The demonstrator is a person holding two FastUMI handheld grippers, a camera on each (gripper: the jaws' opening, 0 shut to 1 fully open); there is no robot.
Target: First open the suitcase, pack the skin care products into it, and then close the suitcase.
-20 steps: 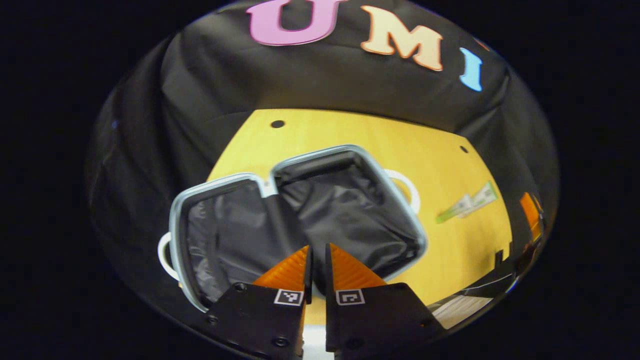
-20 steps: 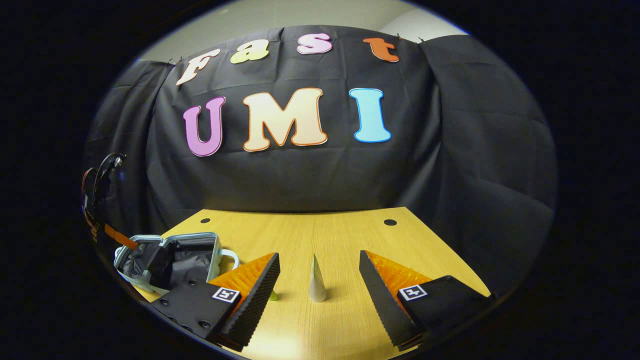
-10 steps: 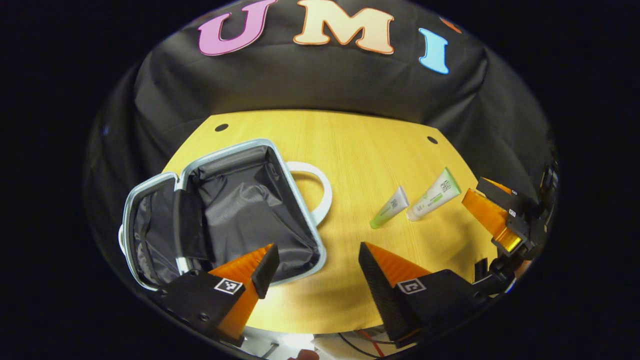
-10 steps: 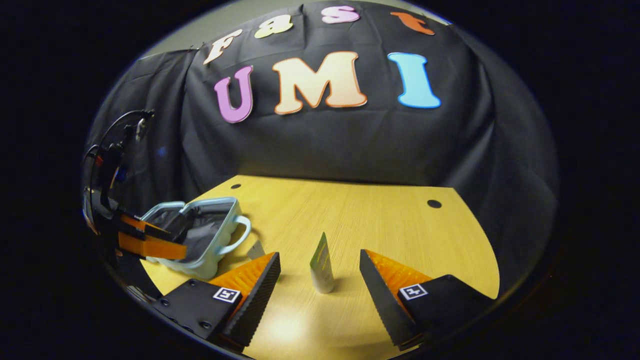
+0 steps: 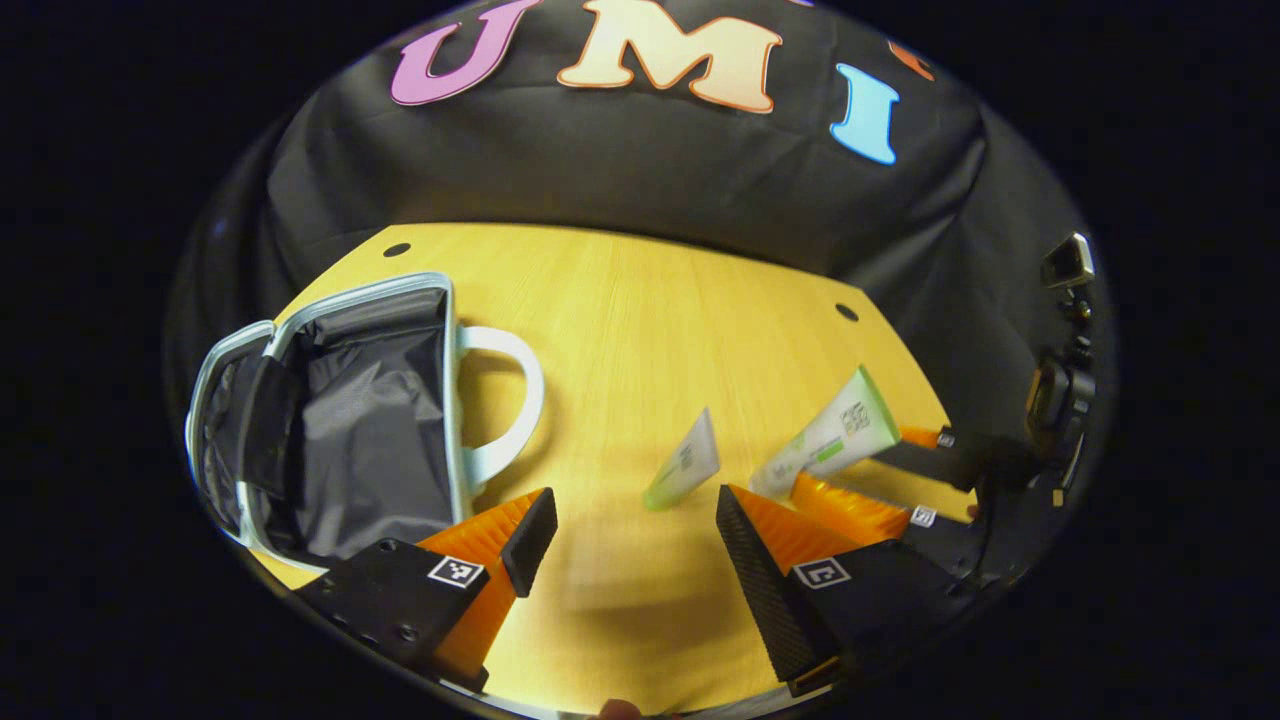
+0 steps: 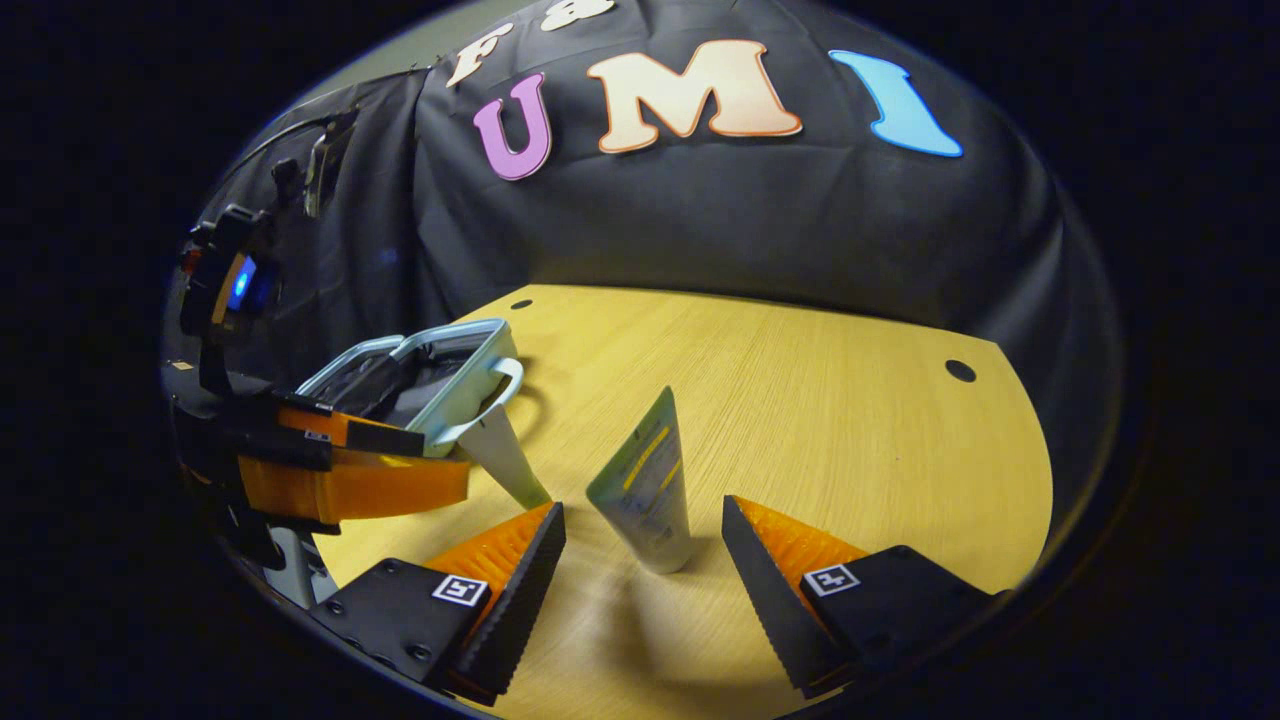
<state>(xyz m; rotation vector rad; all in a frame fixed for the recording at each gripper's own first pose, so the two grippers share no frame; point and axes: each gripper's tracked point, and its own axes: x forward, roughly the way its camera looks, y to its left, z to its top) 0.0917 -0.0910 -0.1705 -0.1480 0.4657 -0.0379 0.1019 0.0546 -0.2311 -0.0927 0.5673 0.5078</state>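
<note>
Left tongs (image 5: pixel 625 520): fingers stood well apart, nothing between them, held above the counter (image 5: pixel 640 330).
Right tongs (image 6: pixel 643 525): fingers stood well apart, not pressing on anything; the cap end of the large tube lay in the gap between the fingertips.
Suitcase (image 5: pixel 340 410): lay open on the counter, ahead and to the left of the left tongs; dark lining exposed, white handle (image 5: pixel 505 400) pointing toward the tubes. In the right gripper view the suitcase (image 6: pixel 440 375) sat far to the left of the right tongs, behind the left tongs (image 6: pixel 350 470).
Large tube (image 6: pixel 645 485): white and green, lying on the counter directly ahead of the right tongs. In the left gripper view the large tube (image 5: pixel 825 445) lay ahead and to the right of the left tongs, just beside the right tongs (image 5: pixel 900 480).
Small tube (image 5: pixel 685 470): lay on the counter just ahead of the left tongs, between suitcase and large tube. In the right gripper view the small tube (image 6: pixel 505 460) lay ahead-left of the right tongs.
Packing status: both tubes outside the suitcase.
</note>
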